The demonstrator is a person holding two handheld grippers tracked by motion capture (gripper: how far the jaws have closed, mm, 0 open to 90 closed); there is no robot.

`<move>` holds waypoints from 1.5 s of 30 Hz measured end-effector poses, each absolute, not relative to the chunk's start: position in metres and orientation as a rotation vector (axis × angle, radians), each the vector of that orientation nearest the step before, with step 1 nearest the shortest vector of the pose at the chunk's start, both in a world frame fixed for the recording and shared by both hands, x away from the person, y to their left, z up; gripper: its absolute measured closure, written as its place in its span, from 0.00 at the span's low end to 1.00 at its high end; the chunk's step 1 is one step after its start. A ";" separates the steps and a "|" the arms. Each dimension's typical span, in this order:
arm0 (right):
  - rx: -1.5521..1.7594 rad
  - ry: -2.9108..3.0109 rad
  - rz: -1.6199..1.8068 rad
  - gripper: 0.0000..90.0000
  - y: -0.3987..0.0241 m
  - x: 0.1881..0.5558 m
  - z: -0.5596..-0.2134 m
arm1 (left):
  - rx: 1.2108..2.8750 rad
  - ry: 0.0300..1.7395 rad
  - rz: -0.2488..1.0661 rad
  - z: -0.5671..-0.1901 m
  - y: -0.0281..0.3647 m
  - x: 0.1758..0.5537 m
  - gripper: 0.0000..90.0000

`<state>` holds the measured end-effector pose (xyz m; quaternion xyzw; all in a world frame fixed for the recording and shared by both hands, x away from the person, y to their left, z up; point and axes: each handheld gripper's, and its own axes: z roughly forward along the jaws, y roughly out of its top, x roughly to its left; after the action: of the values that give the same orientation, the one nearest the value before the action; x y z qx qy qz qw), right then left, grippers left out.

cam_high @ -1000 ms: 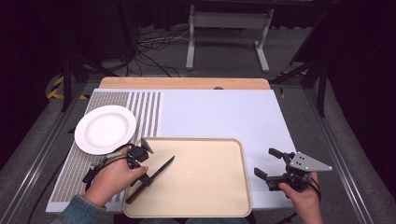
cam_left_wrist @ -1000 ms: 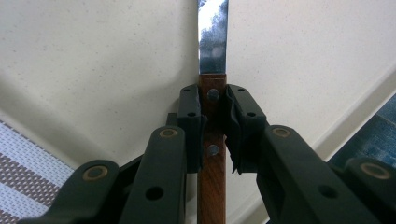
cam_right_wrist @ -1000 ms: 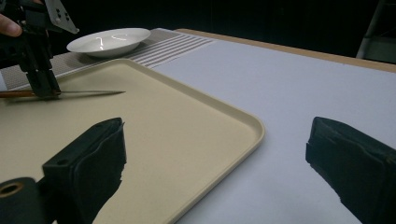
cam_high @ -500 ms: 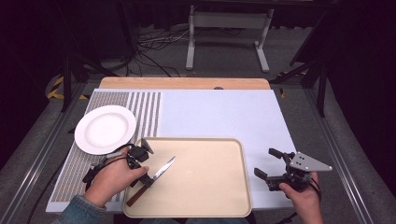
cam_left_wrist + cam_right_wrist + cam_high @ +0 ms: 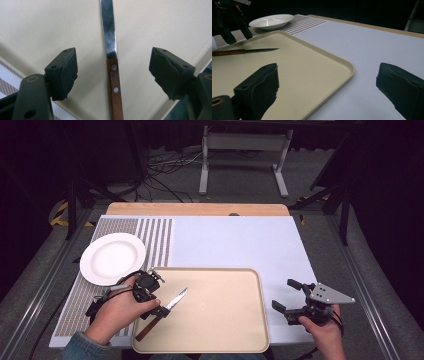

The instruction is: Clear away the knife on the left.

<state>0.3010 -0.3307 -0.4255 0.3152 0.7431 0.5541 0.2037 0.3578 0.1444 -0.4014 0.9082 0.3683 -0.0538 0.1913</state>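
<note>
Table (image 5: 235, 245): white top, wooden strip along far edge, striped grey/white mat (image 5: 155, 240) covering its L part.

Tray (image 5: 220, 320): beige, rounded corners, sits at near edge of table, roughly centre. In right gripper view its raised rim (image 5: 342, 65) runs diagonally w/ white tabletop (image 5: 372, 45) beyond.

Plate (image 5: 112, 258): white, round, on the striped mat, just beyond tray's far L corner. Nothing on it. Also seen in right gripper view (image 5: 272, 21), far L, behind tray.

L gripper (image 5: 150, 285): held in left hand (image 5: 120, 310) over tray's L edge, directly above the knife. Left gripper view: jaws wide apart, one either side of knife handle, neither pad touching it. Sleeve of blue denim at bottom of high view.

R gripper (image 5: 290, 297): held in right hand (image 5: 325, 330) over bare table just R of tray, near front R corner. Jaws apart, nothing between them; right gripper view shows only tray rim and tabletop in the gap. Grey three-cornered plate on top. Well apart from L gripper.

Knife (image 5: 162, 312): lies flat on tray, L portion, at a diagonal — steel blade (image 5: 108, 27) pointing twd tray centre/far side, brown wooden handle (image 5: 115, 92) w/ two pale rivets pointing twd near L corner. Right gripper view: knife (image 5: 244, 51) flat on tray surface, L gripper just above its handle end.
</note>
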 end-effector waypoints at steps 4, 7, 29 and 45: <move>0.878 2.074 1.546 0.06 -0.331 0.301 -0.425 | 2.554 0.859 -0.047 -0.400 0.140 0.356 0.26; 0.875 2.078 1.545 0.06 -0.330 0.301 -0.426 | 2.564 0.690 0.028 -0.399 0.136 0.355 0.31; 0.864 2.087 1.543 0.05 -0.331 0.301 -0.426 | 2.694 0.269 0.051 -0.414 0.120 0.354 1.00; 0.862 2.090 1.544 0.05 -0.331 0.301 -0.426 | 2.811 0.251 0.001 -0.425 0.117 0.357 1.00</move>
<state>0.3008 -0.3313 -0.4263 0.3086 0.7479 0.5524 0.2005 0.3570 0.1169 -0.4250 0.9833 0.0879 0.0002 0.1592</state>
